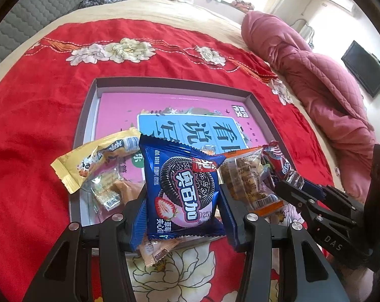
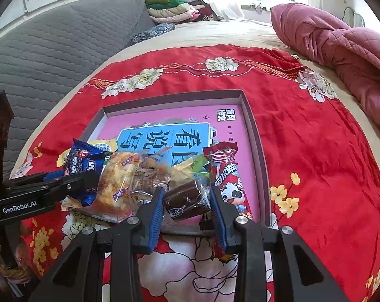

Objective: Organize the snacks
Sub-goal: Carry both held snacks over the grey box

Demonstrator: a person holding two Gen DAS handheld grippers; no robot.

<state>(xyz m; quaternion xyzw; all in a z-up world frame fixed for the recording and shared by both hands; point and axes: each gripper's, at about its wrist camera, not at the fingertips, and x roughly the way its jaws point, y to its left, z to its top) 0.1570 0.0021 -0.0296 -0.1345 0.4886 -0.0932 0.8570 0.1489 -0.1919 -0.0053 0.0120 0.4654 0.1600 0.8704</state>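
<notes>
The blue Oreo packet (image 1: pixel 182 191) is being pinched in the left gripper (image 1: pixel 181 201), the brown cake pack (image 2: pixel 187 200) in the right gripper (image 2: pixel 187 201), both over the near edge of the tray (image 2: pixel 252 125). Probably best if each is being carried further in and set flat, clear of the snack pile (image 2: pixel 139 176), tbh.

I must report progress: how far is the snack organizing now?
Done: little; the snacks lie piled at the tray's near edge. In hand: the left gripper holds the blue cookie packet, the right gripper a brown cake. Left: the yellow packet, the red stick and others.
</notes>
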